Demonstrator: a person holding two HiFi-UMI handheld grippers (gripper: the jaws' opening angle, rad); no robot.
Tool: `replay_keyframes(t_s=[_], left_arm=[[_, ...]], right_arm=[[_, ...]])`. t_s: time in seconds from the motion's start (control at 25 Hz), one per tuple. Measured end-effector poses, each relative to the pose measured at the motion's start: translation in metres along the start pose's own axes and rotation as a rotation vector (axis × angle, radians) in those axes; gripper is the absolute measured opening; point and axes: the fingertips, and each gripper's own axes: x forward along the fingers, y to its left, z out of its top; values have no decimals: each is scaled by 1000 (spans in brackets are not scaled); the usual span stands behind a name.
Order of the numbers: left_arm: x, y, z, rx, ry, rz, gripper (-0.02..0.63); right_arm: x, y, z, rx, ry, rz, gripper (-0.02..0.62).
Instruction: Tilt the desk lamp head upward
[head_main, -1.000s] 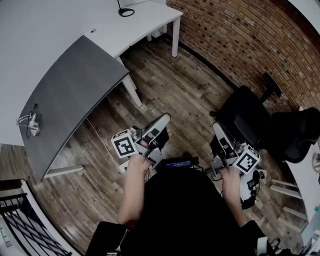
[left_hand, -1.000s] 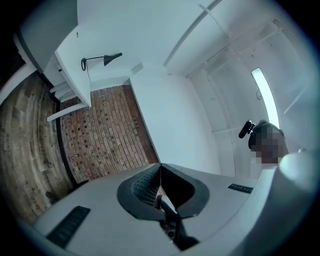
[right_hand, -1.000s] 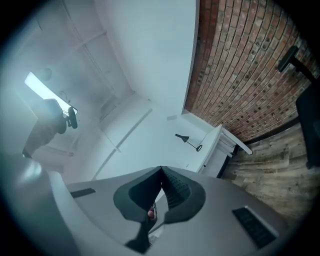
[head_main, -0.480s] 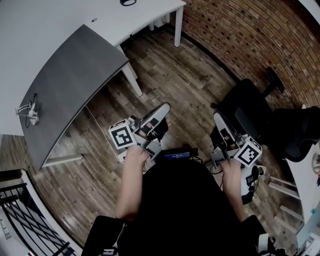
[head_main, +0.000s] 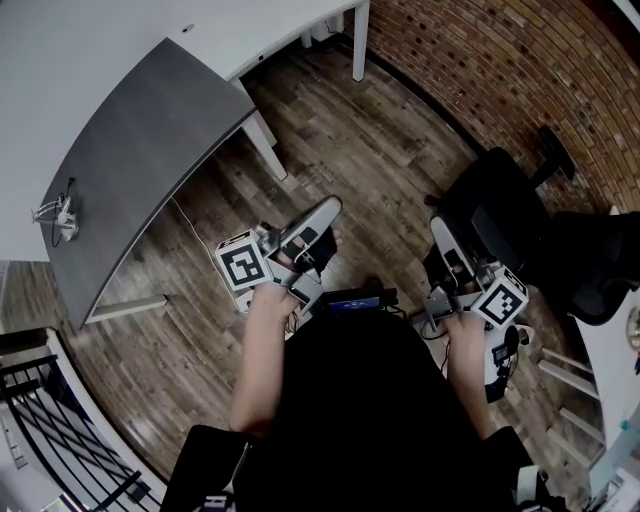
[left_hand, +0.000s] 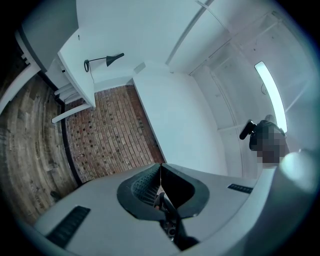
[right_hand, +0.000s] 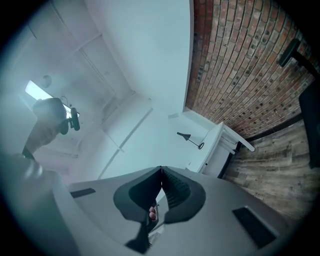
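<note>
The left gripper (left_hand: 160, 166) has its jaws pressed together tip to tip, the ribbed dark pads meeting along one thin seam with nothing caught between them. The right gripper (right_hand: 161, 171) is the same: pads closed against each other, holding nothing. In the head view both are held out in front of the person's body over the wooden floor (head_main: 345, 150), each gripped by a hand below its marker cube. They point away from the person and touch nothing.

The desk lamp (left_hand: 105, 60) is well apart from both grippers. It is a small black lamp with a ring-shaped base, a thin arm and a cone head, standing on the white desk (left_hand: 75, 52) at the far side of the room, close to the brick wall (left_hand: 112, 130). The right gripper view shows it too, tiny, at the desk's edge. At this range the head's tilt cannot be judged, and the head view cuts the lamp off entirely.

Nearer the person, a grey desk top (head_main: 150, 150) adjoins the white one, with a small white-and-wire fitting (head_main: 57, 216) at its edge. A black office chair (head_main: 500, 225) stands just beside the right gripper, against the brick wall. A black railing (head_main: 45, 430) fills the lower left corner.
</note>
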Motion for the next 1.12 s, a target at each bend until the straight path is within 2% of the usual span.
replay_keyframes(t_s=[0.4, 0.8, 1.12], left_arm=[[-4, 13, -10, -12, 14, 1, 14], [11, 12, -18, 17, 34, 13, 14], [-3, 24, -17, 5, 24, 26, 14]], right_arm=[[-11, -16, -7, 2, -33, -35, 15], [-27, -25, 7, -9, -35, -23, 15], [-20, -24, -6, -20, -30, -11, 15]])
